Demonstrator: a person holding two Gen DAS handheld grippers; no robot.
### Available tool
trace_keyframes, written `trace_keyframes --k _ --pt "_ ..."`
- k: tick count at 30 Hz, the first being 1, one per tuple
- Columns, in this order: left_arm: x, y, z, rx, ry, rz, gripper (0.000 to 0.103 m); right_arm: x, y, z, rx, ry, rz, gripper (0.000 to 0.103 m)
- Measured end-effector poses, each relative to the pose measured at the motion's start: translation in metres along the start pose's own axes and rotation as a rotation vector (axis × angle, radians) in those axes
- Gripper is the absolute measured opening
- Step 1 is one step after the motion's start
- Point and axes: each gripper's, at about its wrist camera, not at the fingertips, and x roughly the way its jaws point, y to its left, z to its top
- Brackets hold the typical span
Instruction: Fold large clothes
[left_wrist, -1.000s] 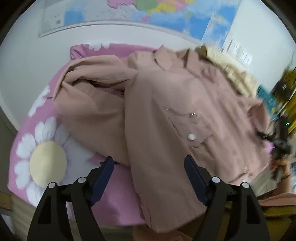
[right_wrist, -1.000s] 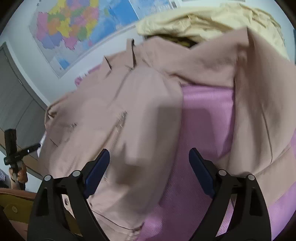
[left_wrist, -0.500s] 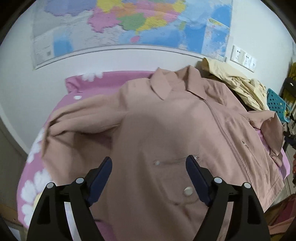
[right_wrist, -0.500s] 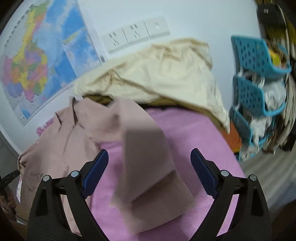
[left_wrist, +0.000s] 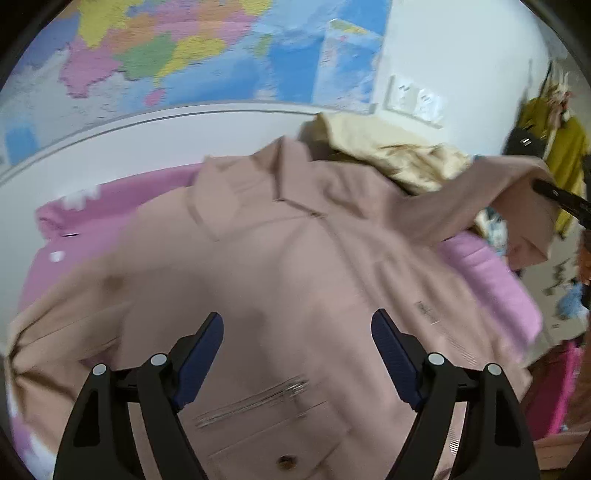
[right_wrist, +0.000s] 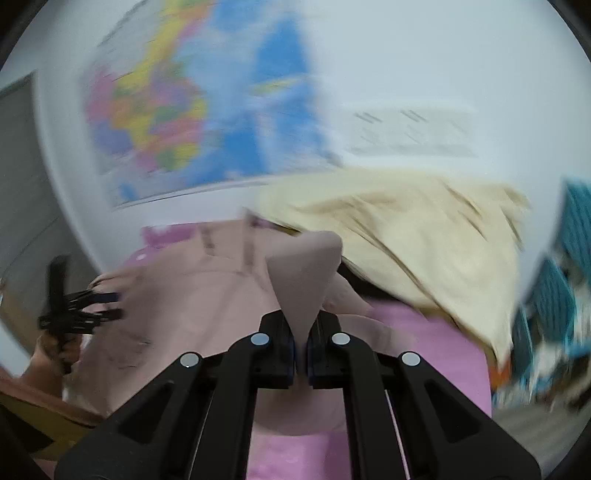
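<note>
Since the earlier frame, right claw (right_wrist: 301, 345) has pinched the jacket (left_wrist: 295, 266) sleeve, lifting it to fold, while left claw (left_wrist: 297, 354) hovers wide.

Motion blur smears the wall map (right_wrist: 192, 110) and the cream garment (right_wrist: 424, 251) in the right wrist view, so the map's print cannot be read. The pink jacket (left_wrist: 295, 280) hides most of the pink bedspread (left_wrist: 103, 218), and its hem is cut off by the lower edge. The right tongs (right_wrist: 301, 347) cover the pinched sleeve (right_wrist: 303, 280) end.
</note>
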Motion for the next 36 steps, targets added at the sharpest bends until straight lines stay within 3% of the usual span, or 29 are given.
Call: trace_keyframes --k 2,7,9,10,12,14,17,21,22,24,26,27,33,36 --pt "0.0 -0.004 0.006 0.004 -0.014 -0.06 0.08 0.026 0.032 0.018 -0.076 0.043 0.068 0.018" --pt "0.001 0.003 0.004 -0.017 -0.024 -0.082 0.082 0.135 0.096 0.019 -0.137 0.239 0.224 0.023" --pt "0.005 0.009 0.0 -0.03 -0.005 -0.088 0.082 0.174 0.103 0.011 -0.094 0.325 0.258 0.038" --pt "0.008 0.013 -0.003 -0.04 0.009 -0.081 0.082 0.18 0.103 0.009 -0.077 0.332 0.27 0.046" --pt "0.014 0.018 -0.009 -0.057 0.035 -0.092 0.082 0.179 0.099 0.006 -0.062 0.31 0.272 0.047" --pt "0.021 0.02 -0.012 -0.062 0.056 -0.105 0.082 0.165 0.078 0.003 0.003 0.252 0.256 0.066" --pt "0.034 0.018 -0.013 -0.055 0.092 -0.137 0.083 0.147 0.047 -0.011 0.082 0.21 0.211 0.067" --pt "0.053 0.008 -0.009 -0.022 0.124 -0.157 0.083 0.149 0.023 -0.058 0.195 0.275 0.239 0.067" --pt "0.058 0.005 -0.008 -0.019 0.134 -0.165 0.083 0.152 0.023 -0.066 0.198 0.291 0.248 0.065" --pt "0.063 0.003 -0.007 -0.02 0.144 -0.17 0.083 0.165 0.031 -0.083 0.202 0.34 0.291 0.048" --pt "0.063 0.003 -0.007 -0.022 0.146 -0.173 0.083 0.177 0.043 -0.087 0.197 0.374 0.35 0.007" --pt "0.061 0.003 -0.007 -0.024 0.143 -0.176 0.083 0.181 0.051 -0.085 0.181 0.375 0.37 0.002" --pt "0.017 0.01 -0.02 0.001 0.043 -0.202 0.086 0.178 0.108 -0.028 0.073 0.239 0.485 0.002" --pt "0.0 0.014 -0.028 0.003 0.006 -0.207 0.087 0.192 0.152 0.007 -0.004 0.216 0.54 0.002"
